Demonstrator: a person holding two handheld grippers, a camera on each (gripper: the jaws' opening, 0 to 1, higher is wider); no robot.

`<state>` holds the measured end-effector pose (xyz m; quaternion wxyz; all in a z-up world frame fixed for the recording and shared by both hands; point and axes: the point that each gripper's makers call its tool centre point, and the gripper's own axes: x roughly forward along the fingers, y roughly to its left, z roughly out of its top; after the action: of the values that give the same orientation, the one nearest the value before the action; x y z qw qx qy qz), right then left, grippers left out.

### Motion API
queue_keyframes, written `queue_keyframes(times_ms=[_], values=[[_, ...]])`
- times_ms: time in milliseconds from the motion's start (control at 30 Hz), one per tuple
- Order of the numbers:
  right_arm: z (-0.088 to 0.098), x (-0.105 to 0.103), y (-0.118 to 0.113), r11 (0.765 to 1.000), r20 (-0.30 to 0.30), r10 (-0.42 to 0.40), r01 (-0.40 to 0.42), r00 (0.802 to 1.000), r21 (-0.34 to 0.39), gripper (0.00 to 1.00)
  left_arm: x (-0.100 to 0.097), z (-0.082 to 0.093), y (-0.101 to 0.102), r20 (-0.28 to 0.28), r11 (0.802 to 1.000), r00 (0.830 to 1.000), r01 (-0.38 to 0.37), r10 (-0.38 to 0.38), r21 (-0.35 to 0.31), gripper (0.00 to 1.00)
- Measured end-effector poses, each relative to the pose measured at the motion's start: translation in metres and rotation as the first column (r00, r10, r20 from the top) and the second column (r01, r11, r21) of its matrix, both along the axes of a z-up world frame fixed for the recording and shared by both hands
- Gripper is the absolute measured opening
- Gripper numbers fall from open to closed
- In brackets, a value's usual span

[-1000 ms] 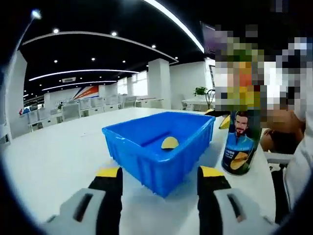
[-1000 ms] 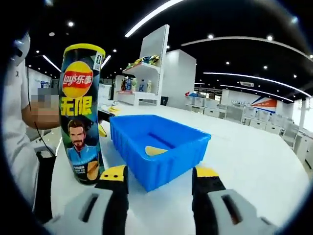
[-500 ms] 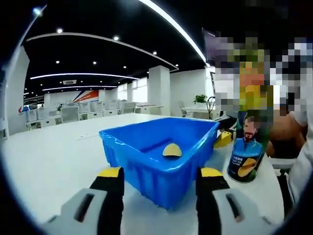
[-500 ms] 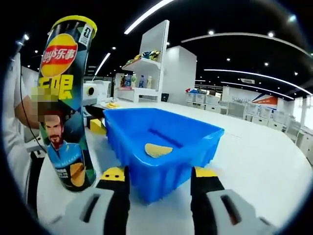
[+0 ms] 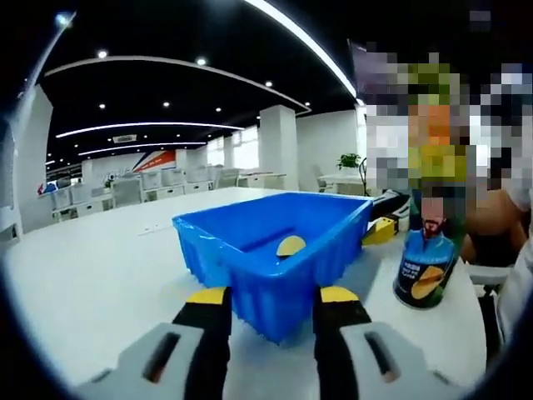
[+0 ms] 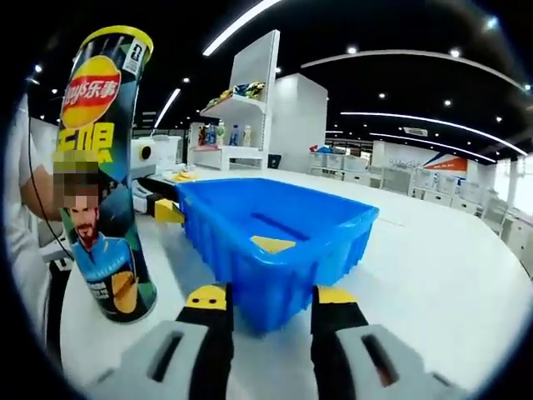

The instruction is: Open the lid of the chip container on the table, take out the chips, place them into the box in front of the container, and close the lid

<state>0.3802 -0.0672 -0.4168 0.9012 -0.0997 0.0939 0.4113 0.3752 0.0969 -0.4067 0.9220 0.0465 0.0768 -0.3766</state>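
White table (image 5: 92, 267), shelf (image 6: 237, 104) with goods behind.

Upper half of can (image 5: 426, 250) lost under mosaic in left gripper view; label middle (image 6: 83, 179) patched in right gripper view. Chip (image 6: 273, 244) partly hidden behind box (image 6: 283, 275) near wall. Shelf items (image 6: 237, 90) too small to tell.

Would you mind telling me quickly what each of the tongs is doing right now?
Left tongs: open, holding nothing, poised before the blue box.
Right tongs: open, holding nothing, with the chip can standing beside them.
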Motion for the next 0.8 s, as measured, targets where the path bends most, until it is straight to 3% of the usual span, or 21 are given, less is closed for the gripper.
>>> queue_keyframes(times_ms=[200, 433, 633, 800], values=[[0.002, -0.001, 0.001, 1.000, 0.039, 0.001, 0.000, 0.999, -0.031, 0.34, -0.002, 0.000, 0.000, 0.017, 1.000, 1.000, -0.006, 0.005, 0.020, 0.38], [0.010, 0.001, 0.002, 0.999, 0.091, 0.003, 0.001, 0.996, -0.047, 0.34, -0.002, 0.008, 0.001, 0.074, 0.998, 0.997, -0.018, 0.014, 0.055, 0.38], [0.024, 0.018, 0.003, 0.997, 0.113, 0.012, -0.004, 0.994, -0.075, 0.34, 0.012, 0.016, 0.002, 0.076, 0.998, 0.997, -0.025, 0.021, 0.056, 0.38], [0.038, 0.039, 0.003, 0.996, 0.139, 0.019, -0.006, 0.990, -0.092, 0.34, 0.036, 0.027, 0.002, 0.077, 0.998, 0.997, -0.033, 0.029, 0.050, 0.38]])
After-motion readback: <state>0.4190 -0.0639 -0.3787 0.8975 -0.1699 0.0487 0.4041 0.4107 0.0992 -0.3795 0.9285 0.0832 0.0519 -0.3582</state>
